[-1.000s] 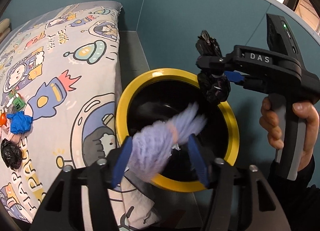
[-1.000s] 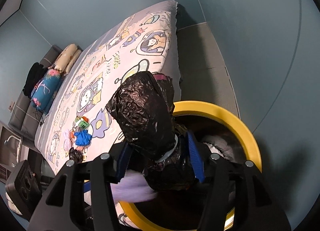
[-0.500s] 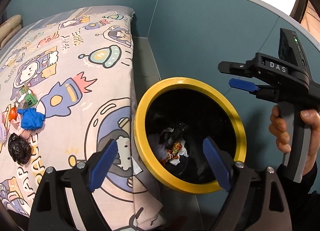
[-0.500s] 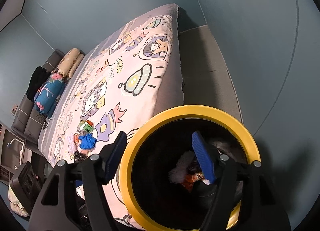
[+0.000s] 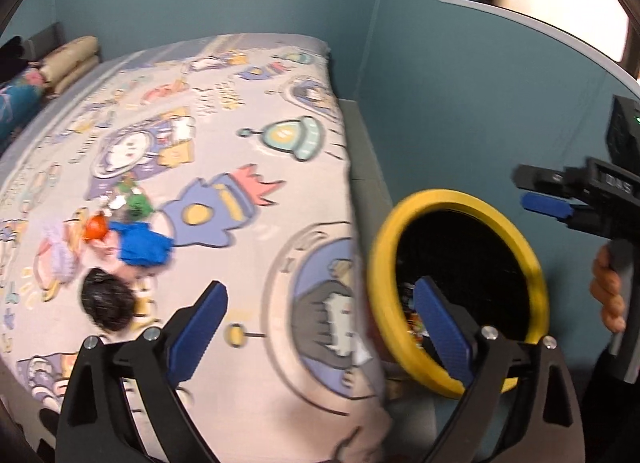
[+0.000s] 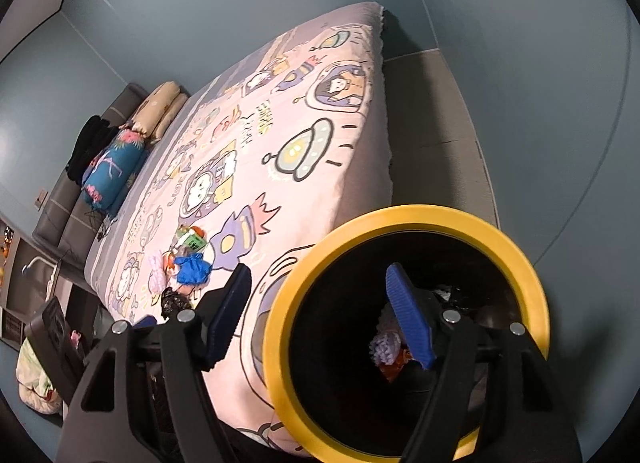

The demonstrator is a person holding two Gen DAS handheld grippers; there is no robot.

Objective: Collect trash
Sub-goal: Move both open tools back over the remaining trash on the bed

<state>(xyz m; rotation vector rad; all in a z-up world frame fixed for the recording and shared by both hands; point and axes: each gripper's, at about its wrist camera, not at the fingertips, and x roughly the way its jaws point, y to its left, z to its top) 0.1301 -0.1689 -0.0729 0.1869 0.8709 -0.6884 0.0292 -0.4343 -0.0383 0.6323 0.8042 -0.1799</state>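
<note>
The left gripper (image 5: 320, 327) holds nothing; its 2 blue pads are wide apart and opening further, aimed between the bed (image 5: 240, 111) and the yellow-rimmed bin (image 5: 536, 287). The right gripper (image 6: 320, 319) is also empty, its jaws opening, with its right pad above the bin's mouth (image 6: 400, 219). Inside lie a purple fluffy piece (image 6: 384, 347) and other scraps. The remaining trash sits in a cluster at the bed's left side: a blue crumpled wad (image 5: 140, 247), a black crumpled bag (image 5: 106, 301), an orange bit (image 5: 96, 227) and a green wrapper (image 5: 138, 203). All look light, soft and crushable, so pinching each across its bulging middle should do.
</note>
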